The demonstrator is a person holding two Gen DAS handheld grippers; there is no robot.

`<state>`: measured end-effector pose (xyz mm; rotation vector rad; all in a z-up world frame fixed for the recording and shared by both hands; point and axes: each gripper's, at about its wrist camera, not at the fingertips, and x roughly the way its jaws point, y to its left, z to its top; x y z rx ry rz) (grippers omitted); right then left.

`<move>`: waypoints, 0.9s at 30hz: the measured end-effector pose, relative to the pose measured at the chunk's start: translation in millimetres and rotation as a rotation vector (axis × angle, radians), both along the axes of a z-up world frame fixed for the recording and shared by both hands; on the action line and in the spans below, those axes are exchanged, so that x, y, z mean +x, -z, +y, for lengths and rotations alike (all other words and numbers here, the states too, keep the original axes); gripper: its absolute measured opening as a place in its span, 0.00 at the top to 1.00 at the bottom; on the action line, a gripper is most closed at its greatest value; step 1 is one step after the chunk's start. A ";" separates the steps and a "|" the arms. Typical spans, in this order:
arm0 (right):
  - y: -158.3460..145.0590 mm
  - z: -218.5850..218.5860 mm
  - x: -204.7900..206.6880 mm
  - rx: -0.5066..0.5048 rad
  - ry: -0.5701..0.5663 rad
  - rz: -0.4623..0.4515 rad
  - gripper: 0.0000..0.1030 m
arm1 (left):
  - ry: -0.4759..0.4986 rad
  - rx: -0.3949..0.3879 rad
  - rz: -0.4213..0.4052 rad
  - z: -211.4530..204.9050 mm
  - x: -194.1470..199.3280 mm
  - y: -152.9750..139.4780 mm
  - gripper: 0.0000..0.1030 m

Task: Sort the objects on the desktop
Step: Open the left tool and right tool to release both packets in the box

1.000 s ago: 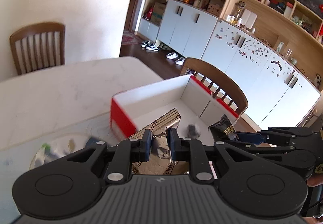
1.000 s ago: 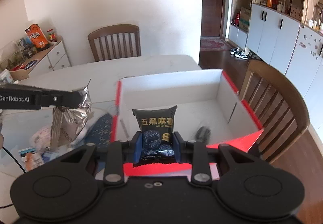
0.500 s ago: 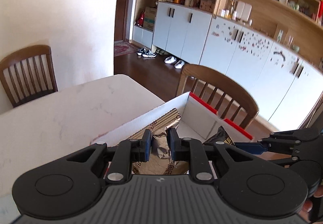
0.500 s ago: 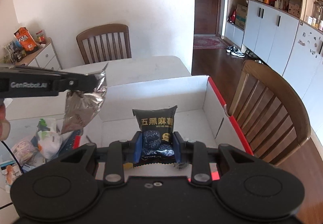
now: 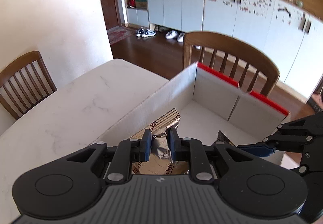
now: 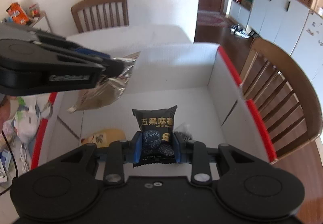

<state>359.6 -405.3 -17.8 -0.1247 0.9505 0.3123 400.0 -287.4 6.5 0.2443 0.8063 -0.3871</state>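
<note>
White table [image 5: 66,111] in dining room, red-rimmed box [image 6: 228,74] on it. Left gripper [image 5: 157,144] clamped narrow on foil bag [image 5: 161,143], above box interior. Right gripper [image 6: 156,146] pinches black snack pack [image 6: 156,129] over box floor. Only right view shows yellow packet [image 6: 105,136] left of jaws, clutter [image 6: 22,123] outside box.

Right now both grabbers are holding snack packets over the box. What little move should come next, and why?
Probably open the jaws and let both packets drop. The right gripper holds the black packet and the left gripper holds the silver packet, and both already hang inside the walls of the white box, where a yellow packet already lies. They should land inside.
</note>
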 end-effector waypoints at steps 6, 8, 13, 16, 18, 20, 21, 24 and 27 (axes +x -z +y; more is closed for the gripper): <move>15.2 1.9 8.9 -0.006 -0.020 0.066 0.71 | 0.027 0.062 0.044 -6.6 12.6 20.9 0.83; 19.3 3.5 10.4 -0.015 -0.031 0.080 0.71 | 0.035 0.088 0.057 -9.0 15.2 26.7 0.83; 25.8 1.2 13.8 -0.030 -0.054 0.094 0.71 | 0.038 0.113 0.104 -12.8 17.8 41.6 0.86; 27.4 5.4 13.2 -0.043 -0.082 0.106 0.71 | 0.041 0.111 0.135 -14.6 19.3 46.0 0.87; 30.0 7.0 12.3 -0.056 -0.091 0.115 0.71 | 0.035 0.108 0.155 -14.8 20.9 48.8 0.87; 31.8 5.8 13.0 -0.058 -0.085 0.120 0.71 | 0.030 0.096 0.163 -13.1 21.4 48.0 0.87; 32.7 4.3 14.0 -0.053 -0.081 0.126 0.71 | 0.024 0.085 0.171 -11.1 21.8 47.3 0.87; 33.3 0.3 17.0 -0.034 -0.071 0.141 0.68 | 0.009 0.055 0.199 -9.1 24.9 44.9 0.87; 29.6 -4.2 16.4 -0.017 -0.061 0.133 0.65 | -0.003 0.030 0.217 -5.1 24.1 43.2 0.87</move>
